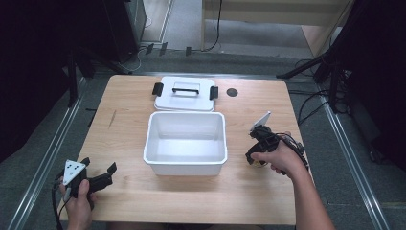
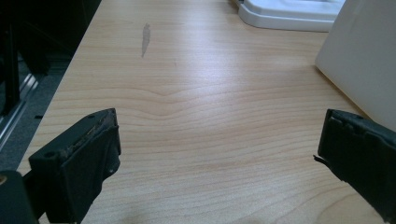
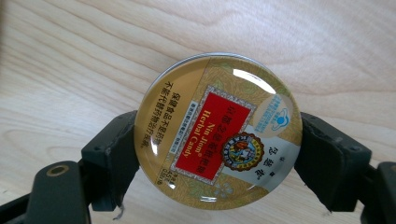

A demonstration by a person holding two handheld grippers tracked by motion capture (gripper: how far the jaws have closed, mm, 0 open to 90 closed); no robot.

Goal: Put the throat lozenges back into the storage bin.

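Candy tin point(image 3: 218, 131), label "Herbal Candy"

A round, flat candy tin point(image 3: 218, 131) with a glossy gold lid and a red "Herbal Candy" label lies lid-up, flat on the bench point(image 3: 93, 60), near its right edge, clamped at both sides of its rim.

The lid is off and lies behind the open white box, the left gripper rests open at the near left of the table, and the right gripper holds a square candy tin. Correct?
Not quite: the candy tin is round, not square, as the right gripper view shows, with the right gripper shut on its sides. The lid, white box and open left gripper are as stated.
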